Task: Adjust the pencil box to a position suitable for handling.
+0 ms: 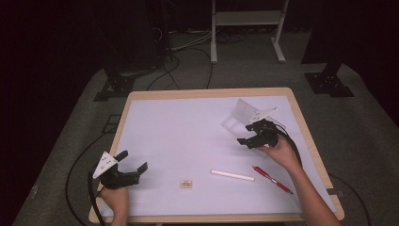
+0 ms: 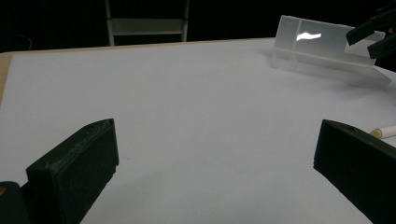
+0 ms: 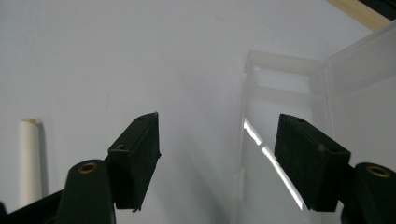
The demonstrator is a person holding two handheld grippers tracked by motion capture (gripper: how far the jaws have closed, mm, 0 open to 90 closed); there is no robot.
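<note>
A clear plastic box [image 1: 248,113] with its lid up stands at the far right of the white table top [image 1: 188,132]. My right gripper [image 1: 245,134] hangs just in front of it, open. In the right gripper view the box's side wall [image 3: 243,154] runs between the jaws of the right gripper [image 3: 217,135] without touching either; one jaw is over the box's inside, the other outside. My left gripper [image 1: 133,160] rests open and empty at the near left, its jaws wide in the left gripper view [image 2: 217,135]. That view also shows the box [image 2: 327,51] and the right gripper [image 2: 373,35].
A white stick [image 1: 232,175], a red pen [image 1: 272,179] and a small beige eraser [image 1: 187,183] lie near the front edge. The stick also shows in the gripper views [image 3: 29,158] [image 2: 385,131]. A wooden rim [image 1: 306,136] borders the table.
</note>
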